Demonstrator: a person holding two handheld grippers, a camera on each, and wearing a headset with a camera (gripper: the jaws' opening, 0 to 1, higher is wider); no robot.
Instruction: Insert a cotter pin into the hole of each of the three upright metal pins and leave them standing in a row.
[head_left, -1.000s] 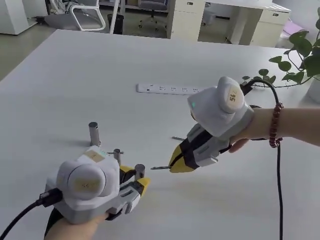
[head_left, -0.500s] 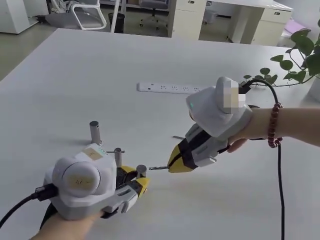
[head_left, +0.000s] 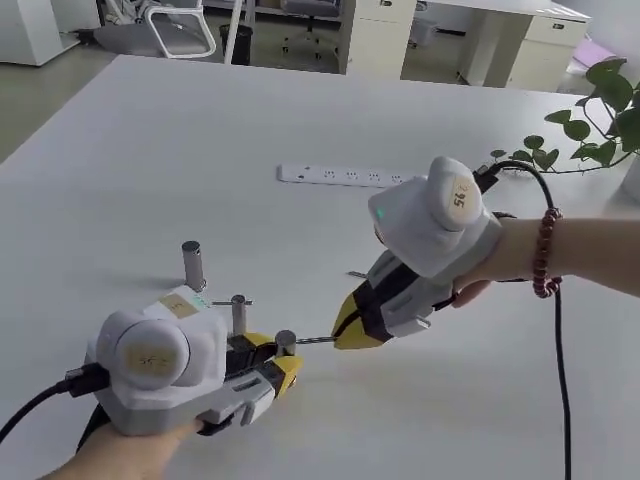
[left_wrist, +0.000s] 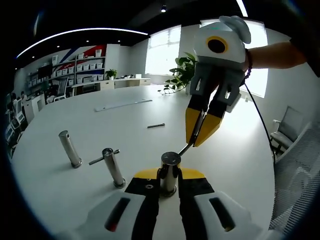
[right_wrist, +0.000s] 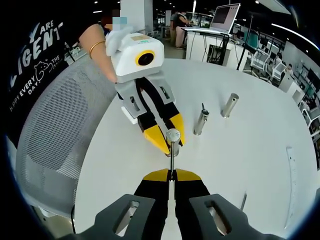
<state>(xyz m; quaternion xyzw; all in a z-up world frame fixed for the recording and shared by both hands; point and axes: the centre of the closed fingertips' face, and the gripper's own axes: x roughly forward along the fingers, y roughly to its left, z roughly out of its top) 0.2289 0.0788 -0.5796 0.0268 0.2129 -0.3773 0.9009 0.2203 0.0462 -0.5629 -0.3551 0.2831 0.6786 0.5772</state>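
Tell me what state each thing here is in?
Far silver metal pin: upright, no cotter pin.
Middle silver metal pin: upright, cotter pin through it.
Near silver metal pin: upright, cotter tip at its side.
White-and-yellow left gripper: shut on near silver metal pin.
White-and-yellow right gripper: shut on thin wire cotter pin.
Spare cotter pin: lying loose on table.

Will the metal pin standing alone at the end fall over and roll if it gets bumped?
Probably it tips: the lone pin is tall and thin on a narrow base. Once down it would likely roll, being round, on the smooth table.
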